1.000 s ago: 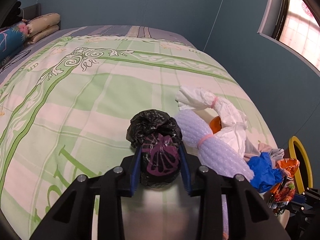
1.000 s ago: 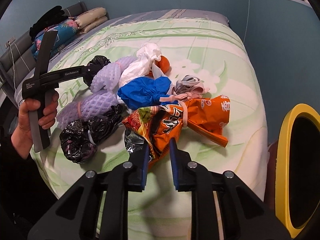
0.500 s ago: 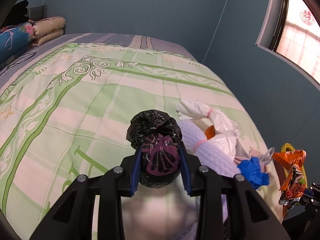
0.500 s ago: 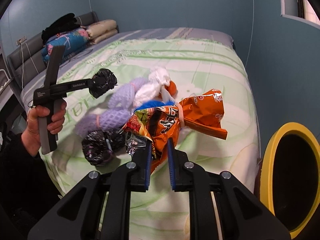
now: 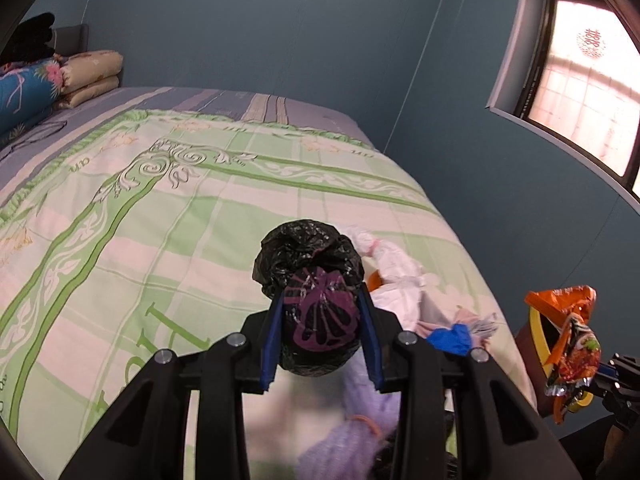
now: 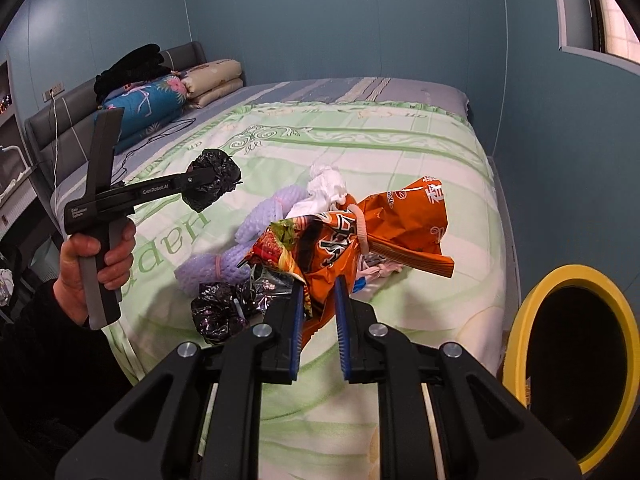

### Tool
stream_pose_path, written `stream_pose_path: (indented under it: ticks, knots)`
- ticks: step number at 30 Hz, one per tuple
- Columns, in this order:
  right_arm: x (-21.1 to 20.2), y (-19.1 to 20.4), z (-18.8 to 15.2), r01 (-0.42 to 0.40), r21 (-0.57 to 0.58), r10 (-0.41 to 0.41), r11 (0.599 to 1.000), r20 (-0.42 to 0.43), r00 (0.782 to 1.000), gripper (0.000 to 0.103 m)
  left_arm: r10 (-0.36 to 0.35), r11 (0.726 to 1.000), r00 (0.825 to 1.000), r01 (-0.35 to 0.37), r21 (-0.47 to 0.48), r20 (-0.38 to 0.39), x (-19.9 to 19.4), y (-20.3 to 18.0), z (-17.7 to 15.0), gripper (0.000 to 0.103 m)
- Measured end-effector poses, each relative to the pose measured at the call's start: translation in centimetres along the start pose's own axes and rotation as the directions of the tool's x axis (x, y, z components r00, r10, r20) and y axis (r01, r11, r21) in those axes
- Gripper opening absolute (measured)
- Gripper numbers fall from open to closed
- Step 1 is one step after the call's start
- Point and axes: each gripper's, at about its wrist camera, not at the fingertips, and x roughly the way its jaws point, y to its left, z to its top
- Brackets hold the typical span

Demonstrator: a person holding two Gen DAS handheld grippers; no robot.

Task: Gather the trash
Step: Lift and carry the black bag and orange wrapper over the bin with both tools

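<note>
Black bag ball (image 5: 310,292) with a purple print is clamped between my left gripper (image 5: 322,340) pads, held up in the air over the green quilt (image 5: 140,240) – my left hand (image 6: 94,264) grips the handle upright, fingers pointing out over the bed. Side of that tool reads "GenRobot.AI"; smaller print on the body is too small to read.

Orange snack bag (image 6: 360,232) is pinched at its lower end in my right gripper (image 6: 318,320), jaws narrow, bag lifted clear of the quilt and tilted up to the right. A pink rubber band wraps its middle. It carries bold black characters and white ones near the top edge – can't read them. Quilt text reads "Happ", seen upside down.

Rest of the pile lies on the quilt beyond my right fingers: purple foam netting (image 6: 240,248), white bag knot (image 6: 326,188), second black bag (image 6: 224,310) nearest me. Yellow-rimmed bin (image 6: 568,364) sits off the bed edge, to the right of the snack bag.
</note>
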Motion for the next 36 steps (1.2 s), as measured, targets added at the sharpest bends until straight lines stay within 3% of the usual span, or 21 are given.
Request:
stream_pose_path:
  ticks: [7, 16, 36]
  knots:
    - [-2.1, -0.3, 0.5, 0.014, 0.006, -0.014, 1.000, 0.016, 1.000, 0.014, -0.013, 0.999, 1.000, 0.013, 0.047, 0.009, -2.4, -2.8, -0.1, 0.032]
    - [-5.8, -2.0, -0.2, 0.076, 0.002, -0.076, 0.997, 0.055, 0.996, 0.014, -0.083, 0.989, 0.996, 0.078, 0.125, 0.030, -5.4, -8.0, 0.0, 0.032]
    - [-12.9, -7.4, -0.5, 0.224, 0.083, -0.234, 0.971, 0.152, 0.960, 0.014, -0.234, 0.936, 0.972, 0.219, 0.275, 0.023, -7.8, -19.5, -0.5, 0.032]
